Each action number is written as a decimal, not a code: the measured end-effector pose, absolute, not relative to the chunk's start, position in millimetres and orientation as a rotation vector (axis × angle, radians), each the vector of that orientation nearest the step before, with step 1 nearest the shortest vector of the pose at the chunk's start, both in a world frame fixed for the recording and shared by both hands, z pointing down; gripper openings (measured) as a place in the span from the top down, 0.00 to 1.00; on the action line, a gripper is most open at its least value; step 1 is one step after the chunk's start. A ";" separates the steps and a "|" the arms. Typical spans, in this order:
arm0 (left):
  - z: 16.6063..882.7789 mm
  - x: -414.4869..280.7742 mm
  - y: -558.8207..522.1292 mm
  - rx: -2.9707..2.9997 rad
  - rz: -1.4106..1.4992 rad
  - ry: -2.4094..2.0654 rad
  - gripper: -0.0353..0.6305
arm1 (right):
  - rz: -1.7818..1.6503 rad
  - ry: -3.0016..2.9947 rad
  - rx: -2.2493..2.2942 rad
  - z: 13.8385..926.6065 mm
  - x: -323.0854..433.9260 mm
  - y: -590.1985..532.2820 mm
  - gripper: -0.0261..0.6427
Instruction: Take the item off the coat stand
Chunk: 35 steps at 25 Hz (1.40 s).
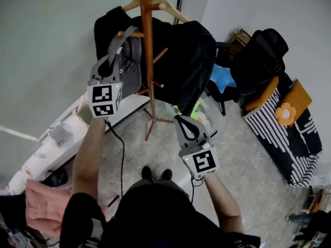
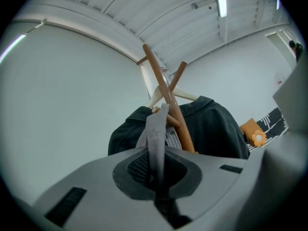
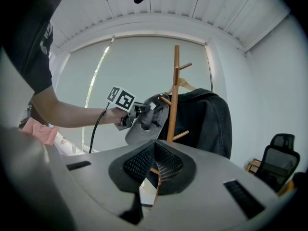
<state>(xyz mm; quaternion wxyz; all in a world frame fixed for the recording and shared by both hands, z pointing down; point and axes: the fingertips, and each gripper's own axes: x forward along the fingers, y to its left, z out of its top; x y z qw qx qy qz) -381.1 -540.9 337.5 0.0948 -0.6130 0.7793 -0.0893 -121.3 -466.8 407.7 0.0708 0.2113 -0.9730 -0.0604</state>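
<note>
A grey cap (image 1: 132,68) hangs by a peg on the wooden coat stand (image 1: 148,45). My left gripper (image 1: 117,44) is up beside that peg and shut on a grey band of the cap (image 2: 157,129), which runs from between the jaws toward the pole (image 2: 166,93). In the right gripper view the cap (image 3: 147,123) dangles from the left gripper next to the stand (image 3: 175,81). My right gripper (image 1: 182,121) waits lower, near the stand's foot, with its jaws together and nothing between them (image 3: 153,147). A black jacket (image 1: 186,61) on a wooden hanger covers the stand's far side.
A black office chair (image 1: 261,53) and a black-and-white striped mat with orange cushions (image 1: 289,128) lie to the right. A white unit (image 1: 51,143) and pink cloth (image 1: 44,205) sit at the left. A black cable (image 1: 122,159) trails over the floor by my feet.
</note>
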 end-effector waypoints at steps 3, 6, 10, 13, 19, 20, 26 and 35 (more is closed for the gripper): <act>326.8 -391.1 -529.9 -1.789 -0.204 2.324 0.91 | -0.187 -2.922 0.628 410.4 -123.5 -465.2 0.93; 317.4 -396.9 -520.3 -1.768 -0.173 2.326 0.91 | -0.183 -2.927 0.622 412.4 -125.6 -463.5 0.93; 308.9 -400.9 -507.0 -1.768 -0.149 2.327 0.91 | -0.171 -2.933 0.622 409.2 -126.4 -464.7 0.93; 308.1 -403.7 -491.4 -1.757 -0.131 2.332 0.91 | -0.164 -2.942 0.627 407.3 -126.5 -465.3 0.93; 315.8 -400.8 -450.8 -1.740 -0.092 2.359 0.91 | -0.139 -2.961 0.623 406.3 -124.7 -460.1 0.93; 319.2 -399.5 -442.4 -1.742 -0.091 2.362 0.91 | -0.139 -2.964 0.620 406.1 -125.2 -457.2 0.93; 339.3 -388.6 -401.9 -1.747 -0.071 2.382 0.91 | -0.111 -2.992 0.622 401.8 -127.4 -451.3 0.93; 377.7 -360.8 -352.5 -1.783 -0.032 2.409 0.91 | -0.076 -2.988 0.639 405.0 -124.0 -442.7 0.93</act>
